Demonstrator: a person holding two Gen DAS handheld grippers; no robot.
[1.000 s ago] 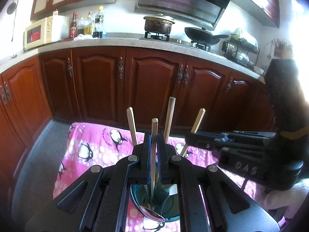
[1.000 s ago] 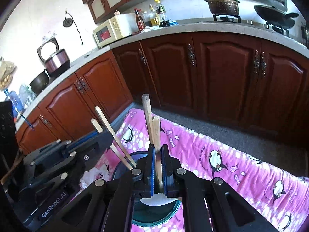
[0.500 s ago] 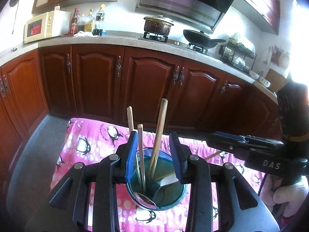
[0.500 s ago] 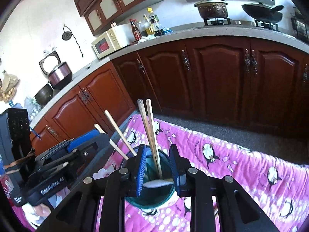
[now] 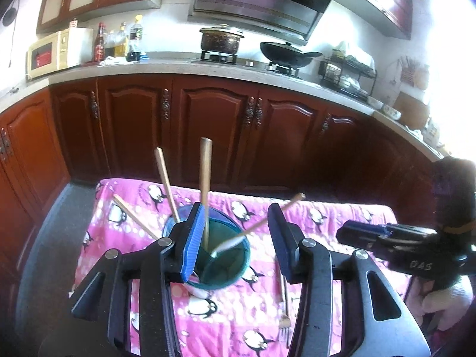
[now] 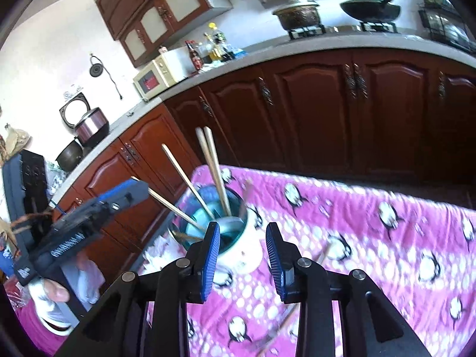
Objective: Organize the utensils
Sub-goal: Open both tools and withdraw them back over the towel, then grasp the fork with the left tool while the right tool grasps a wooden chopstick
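1. A pink cloth (image 5: 327,217) printed with penguins covered the table in front of a run of dark red cabinets (image 5: 214,131).
2. The left gripper (image 5: 238,238) had just been opening; its jaws stood spread wide, with nothing pressed between the pads. The cup's rim lay behind the left pad.
3. The right gripper (image 6: 242,255) had also just been opening. Its jaws stood apart, pinching nothing, with the cup's white lower wall showing in the gap.
4. A cup (image 5: 229,270), teal inside and white outside, stood upright on the cloth near its left part in the left wrist view.
5. A thick wooden handle (image 5: 205,190) stood almost vertical in the cup, its free end up.
6. A chopstick (image 5: 165,184) in the cup leaned up and to the left. Another stick (image 5: 134,217) leaned lower, out over the left rim.
7. A wooden-handled utensil (image 5: 261,221) lay across the right rim, long axis slanting up to the right, pale end down in the cup.
8. A fork (image 5: 284,312) lay flat on the cloth right of the cup, prongs toward the camera.
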